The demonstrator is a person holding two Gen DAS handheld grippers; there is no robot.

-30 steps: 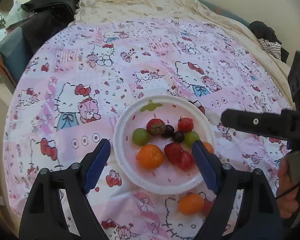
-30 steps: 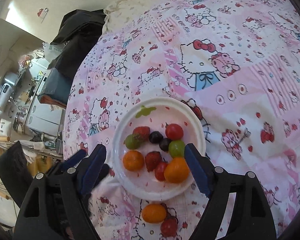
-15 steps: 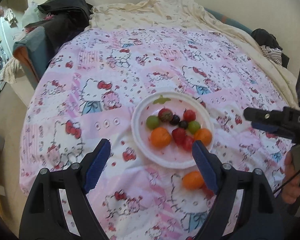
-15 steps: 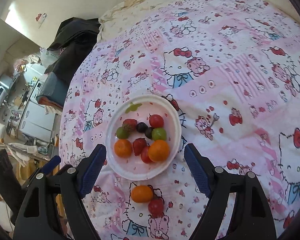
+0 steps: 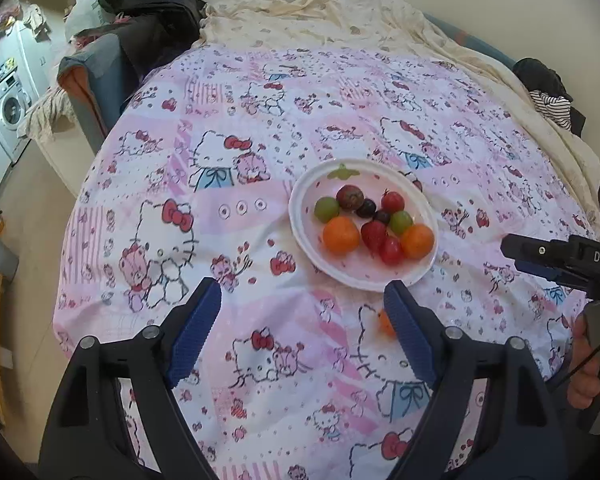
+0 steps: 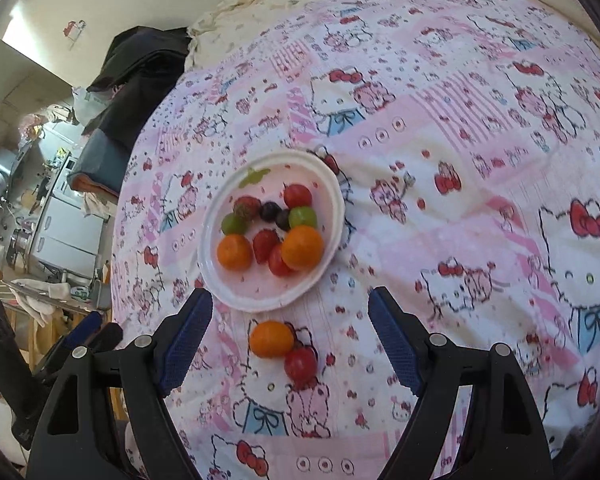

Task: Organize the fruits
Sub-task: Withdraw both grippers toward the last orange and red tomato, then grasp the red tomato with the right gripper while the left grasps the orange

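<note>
Two grippers hang over the bed, both with jaws spread wide and nothing between them. Your left gripper (image 5: pixel 300 312), black with blue ribbed pads, points at the pink cartoon-cat printed quilt (image 5: pixel 228 216), and the round white paper plate (image 5: pixel 300 216) lies beyond its right finger at about one o'clock. On that plate, going left to right, you have a green grape (image 5: pixel 326 209), an orange tangerine (image 5: pixel 341 234), a red strawberry (image 5: pixel 373 233), dark grapes (image 5: pixel 366 208), a second green grape (image 5: pixel 401 221) and a second tangerine (image 5: pixel 417 241). Your right gripper (image 6: pixel 290 316) has the same plate at eleven o'clock from its fingertips. A loose orange tangerine (image 6: pixel 271 338) and a red cherry tomato (image 6: pixel 301 361) lie touching on the quilt, off the plate, between its spread fingers.
</note>
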